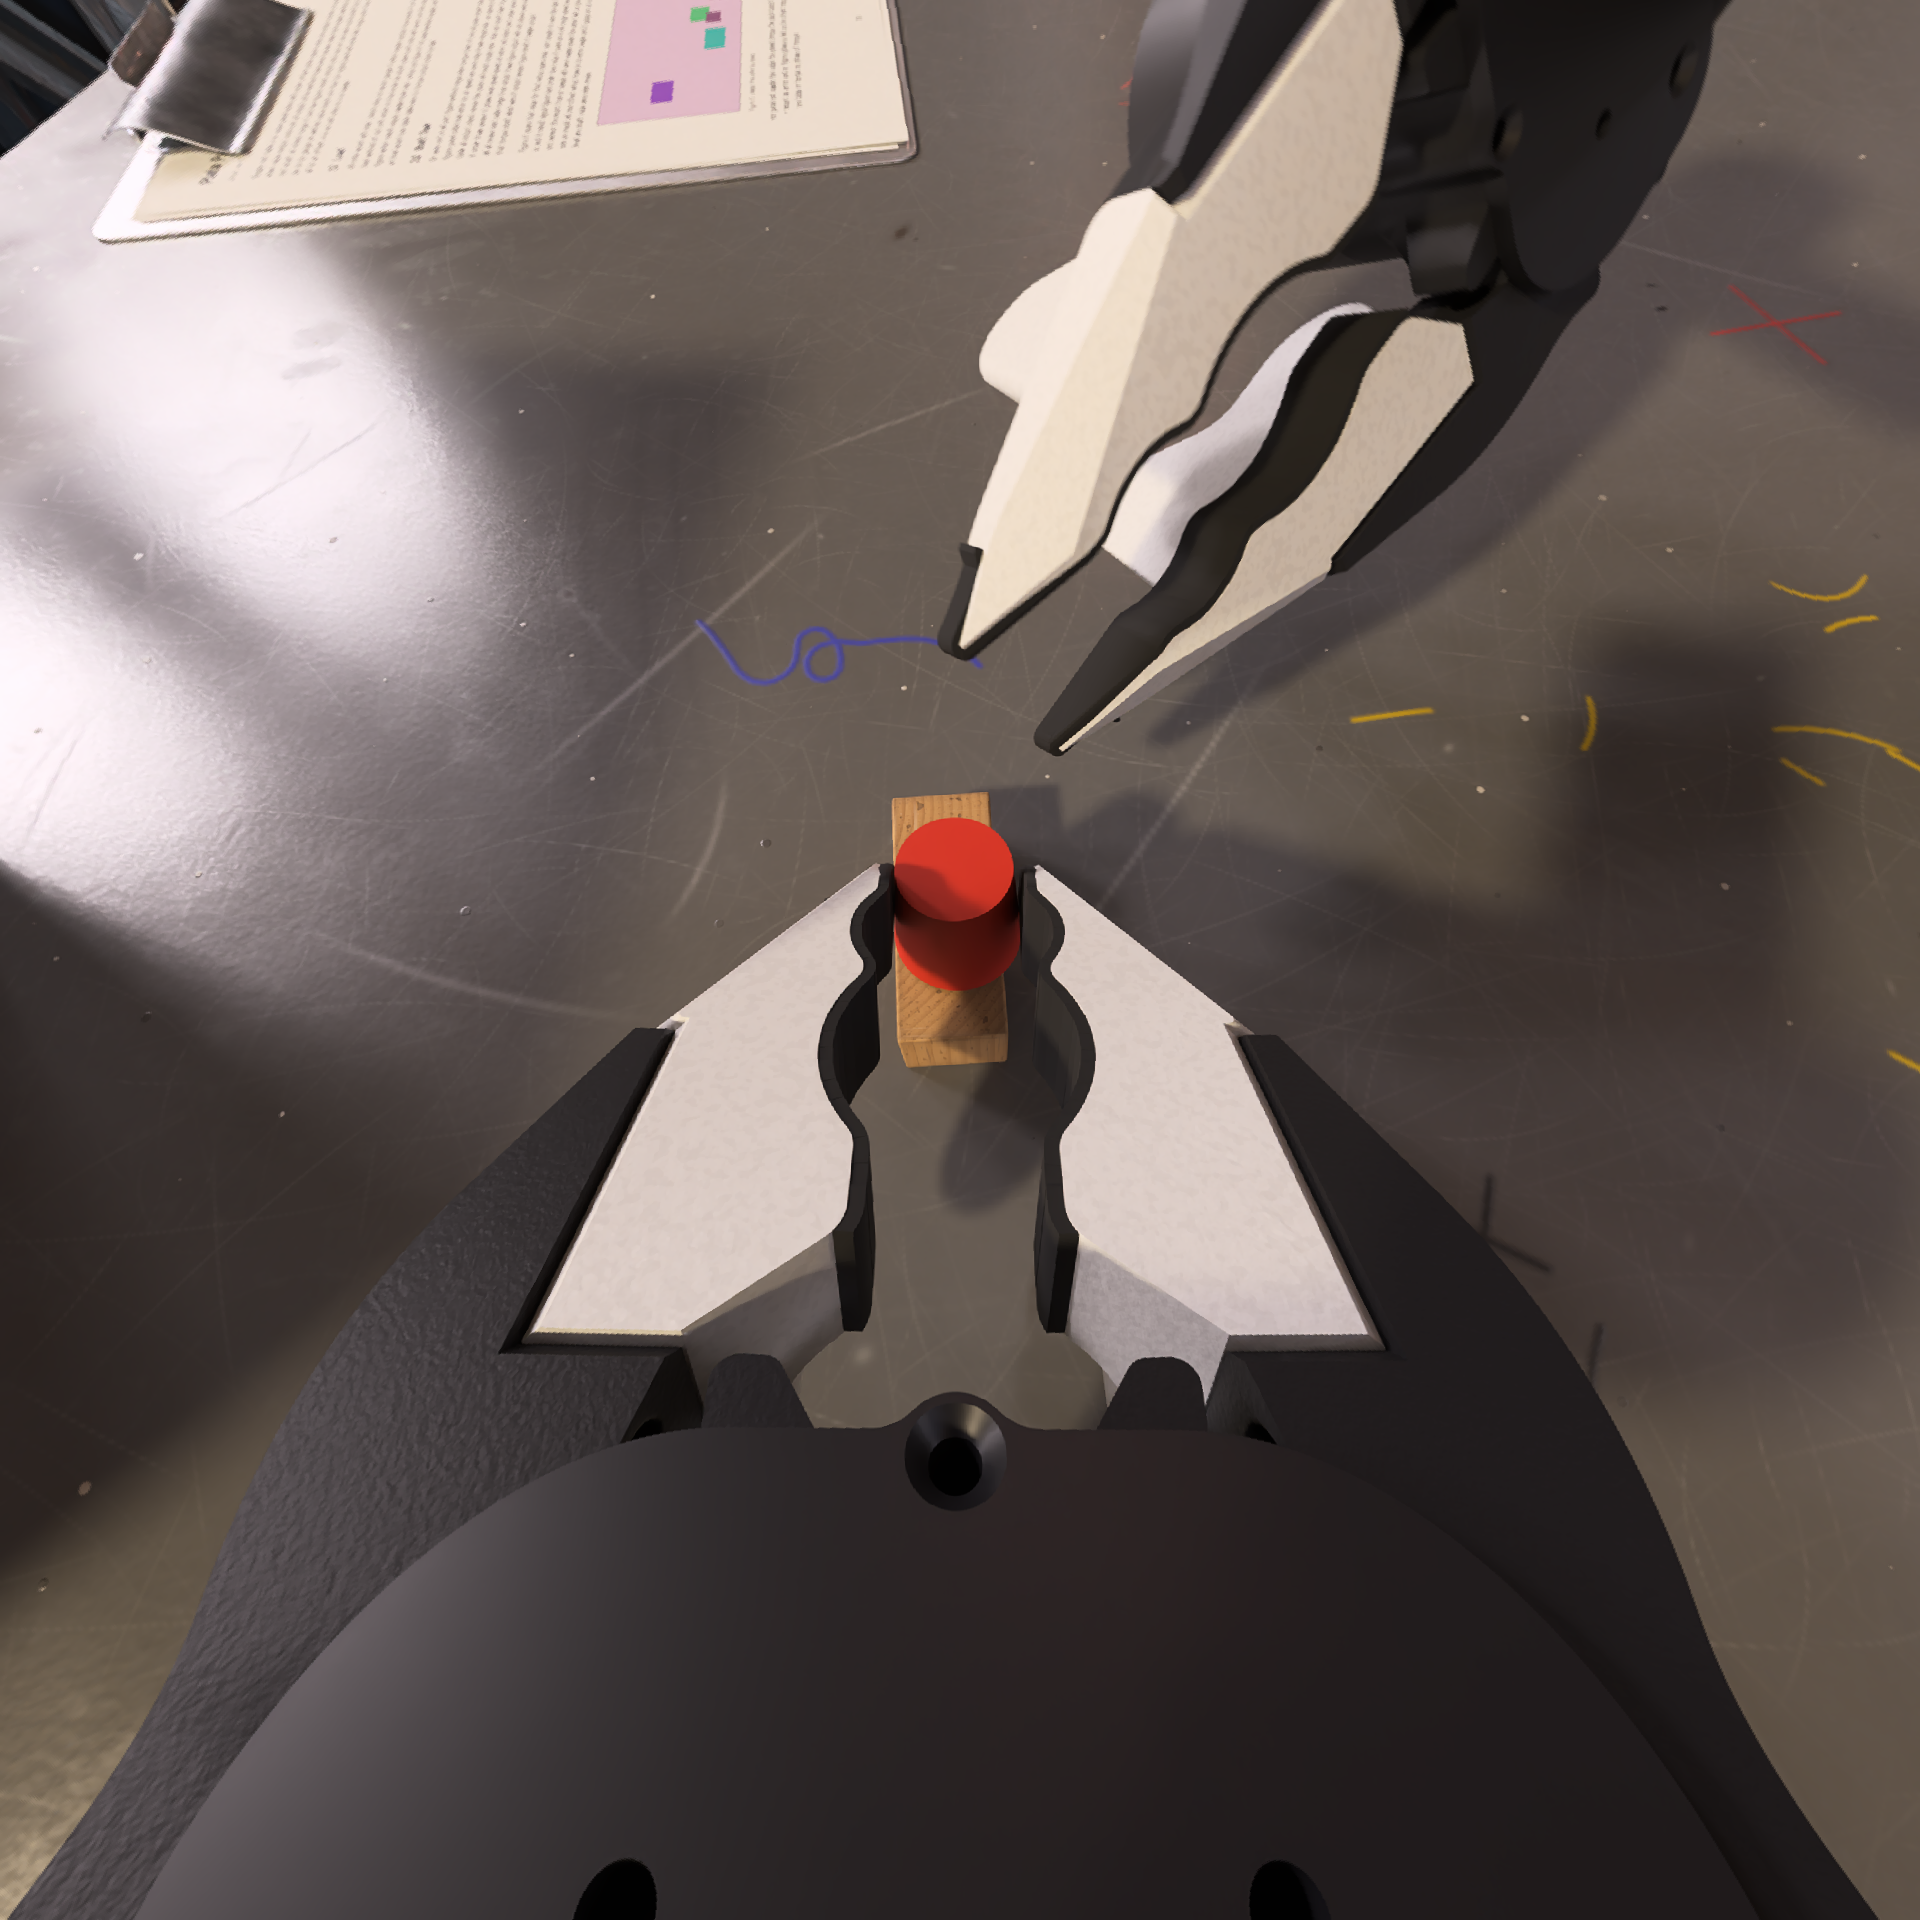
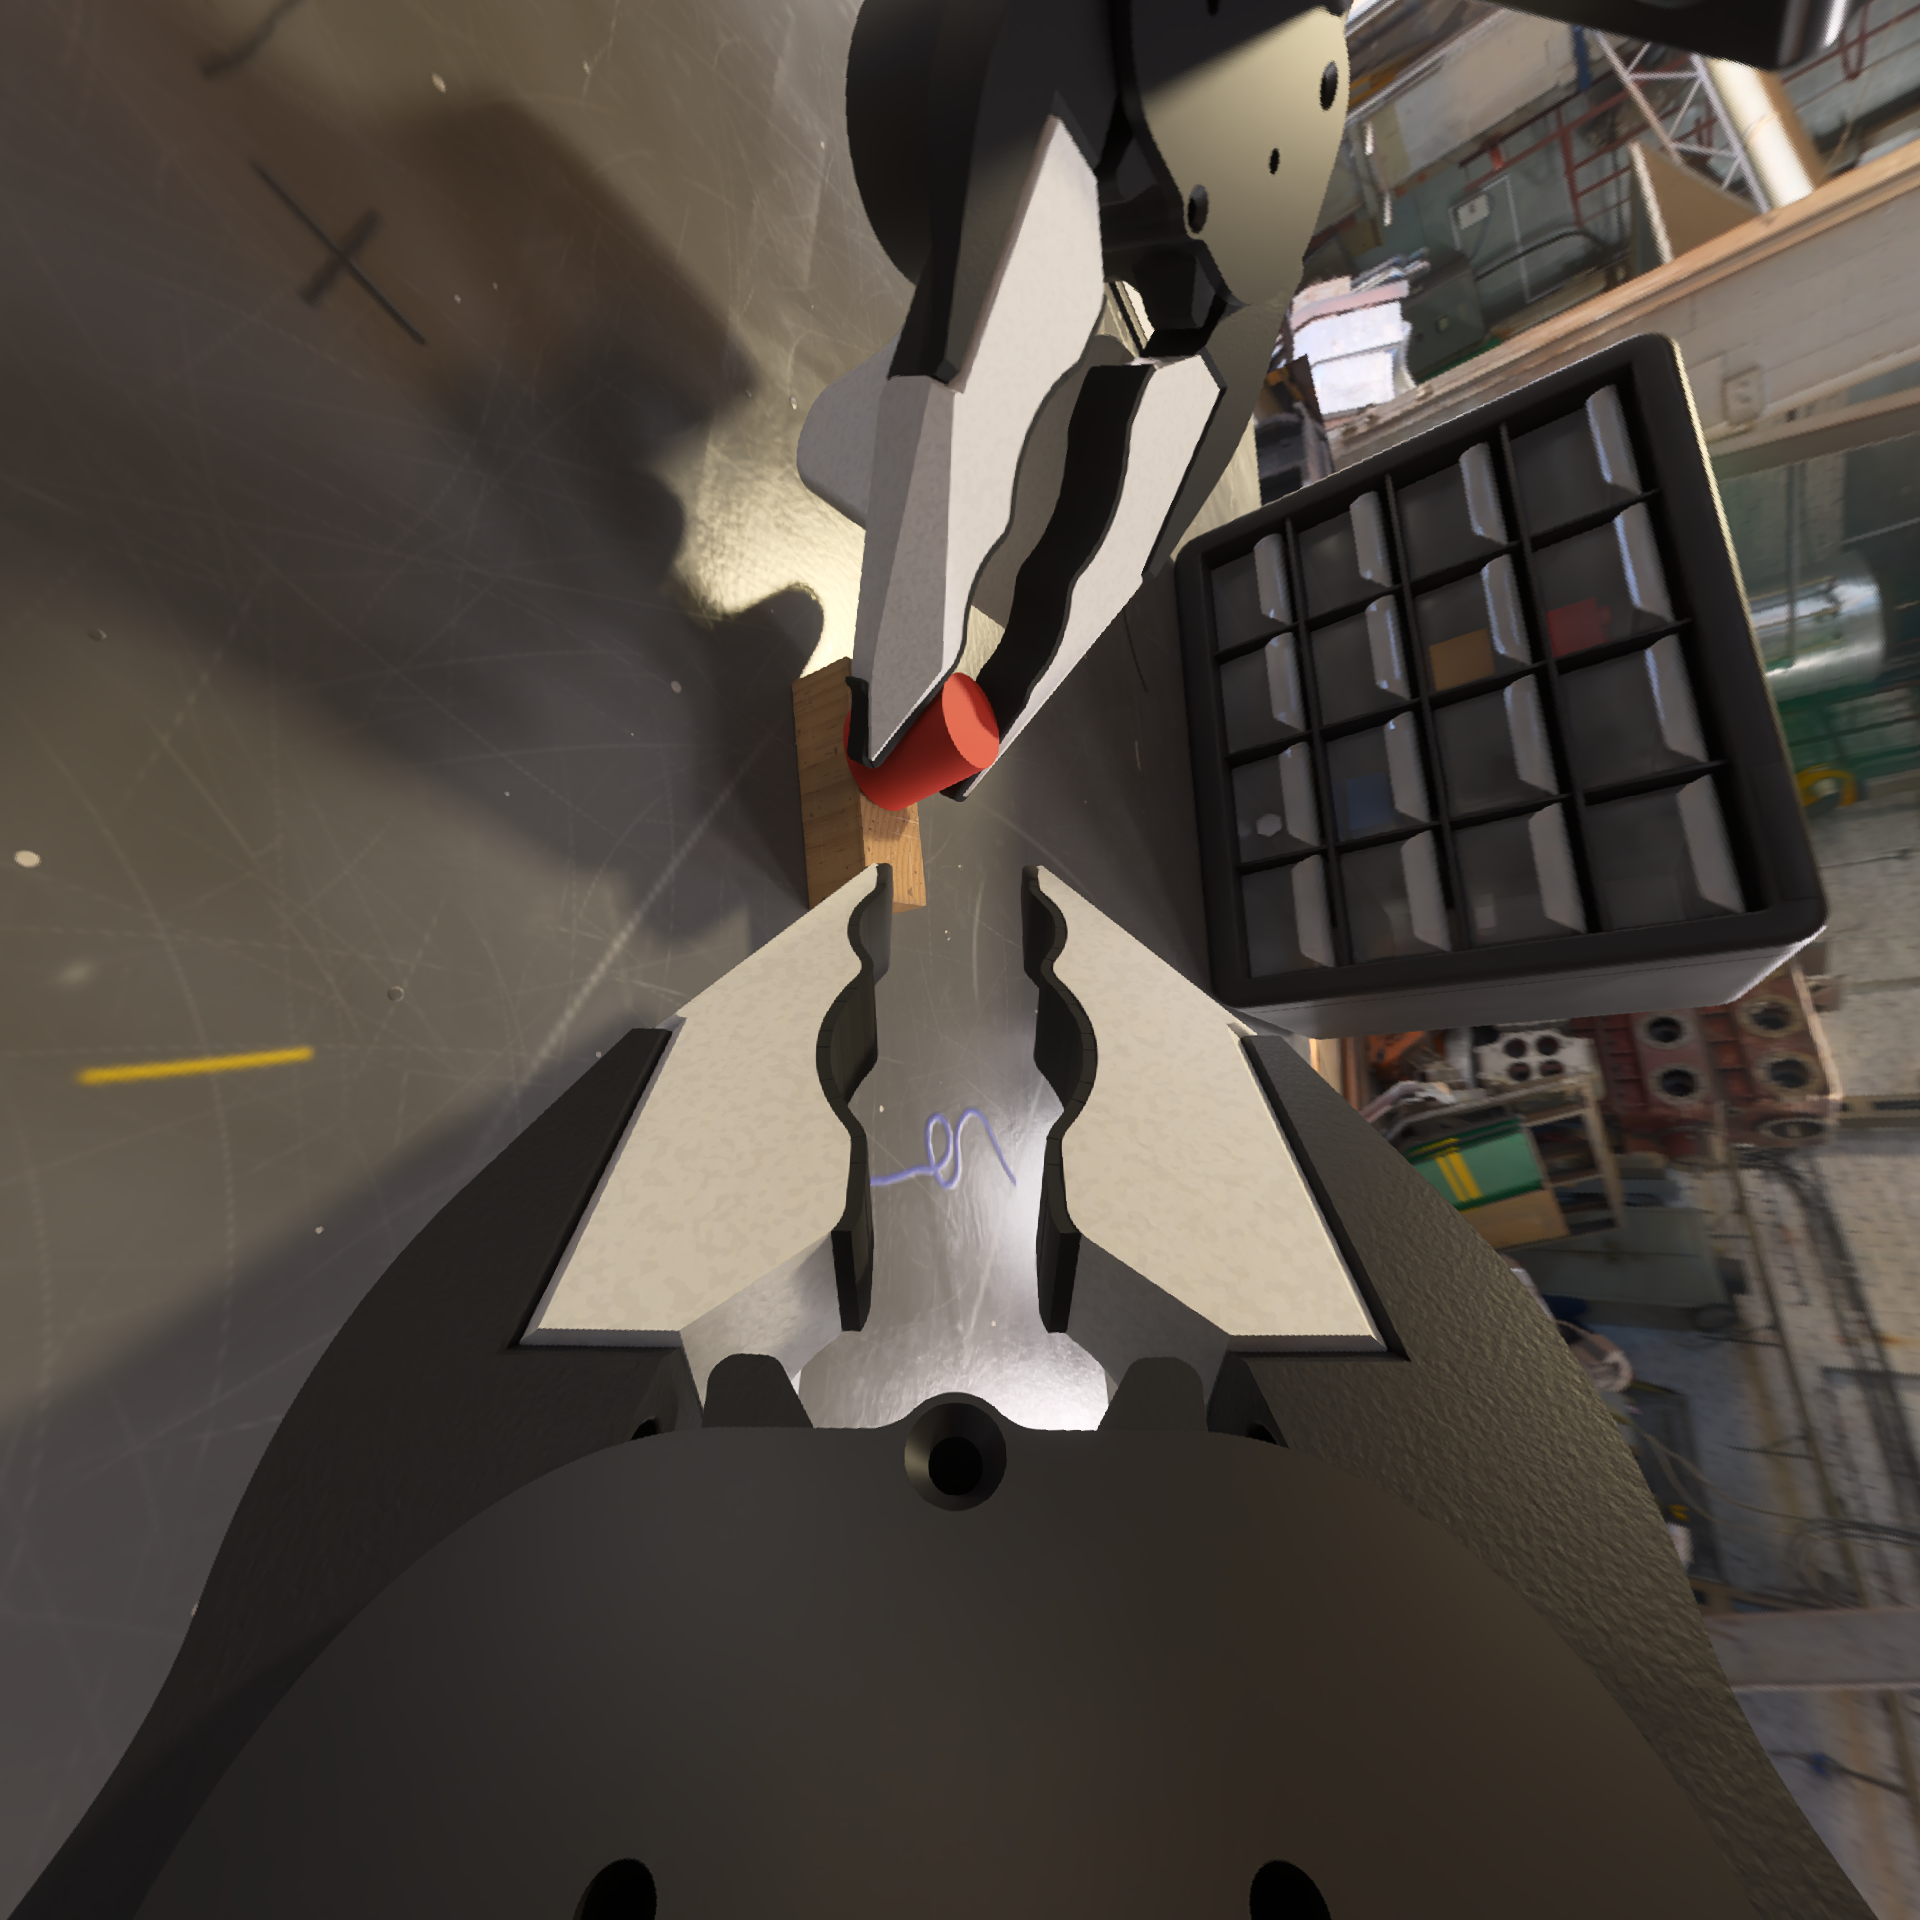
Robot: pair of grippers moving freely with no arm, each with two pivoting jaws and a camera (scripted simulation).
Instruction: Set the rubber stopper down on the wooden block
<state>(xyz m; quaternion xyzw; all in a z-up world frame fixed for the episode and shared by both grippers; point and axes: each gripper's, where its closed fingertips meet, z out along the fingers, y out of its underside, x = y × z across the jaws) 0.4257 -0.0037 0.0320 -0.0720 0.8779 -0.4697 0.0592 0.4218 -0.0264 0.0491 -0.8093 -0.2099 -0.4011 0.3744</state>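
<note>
A red rubber stopper [image 1: 954, 894] sits between the fingertips of my left gripper [image 1: 956, 883], which is shut on it. The stopper stands upright on, or just above, the top face of a small wooden block [image 1: 951, 1029] lying on the grey metal table; I cannot tell whether they touch. In the right wrist view, the left gripper [image 2: 914, 774] holds the stopper [image 2: 935, 748] against the block [image 2: 831, 821]. My right gripper [image 2: 956, 883] is open and empty, its tips just short of the block's near end. It also shows in the left wrist view [image 1: 1006, 694], beyond the block.
A clipboard with a printed sheet [image 1: 520, 94] lies at the far left of the table. A black tray [image 2: 1486, 686] divided into many compartments stands close beside the left gripper. A blue scribble [image 1: 810, 655] and yellow marks are on the scratched tabletop.
</note>
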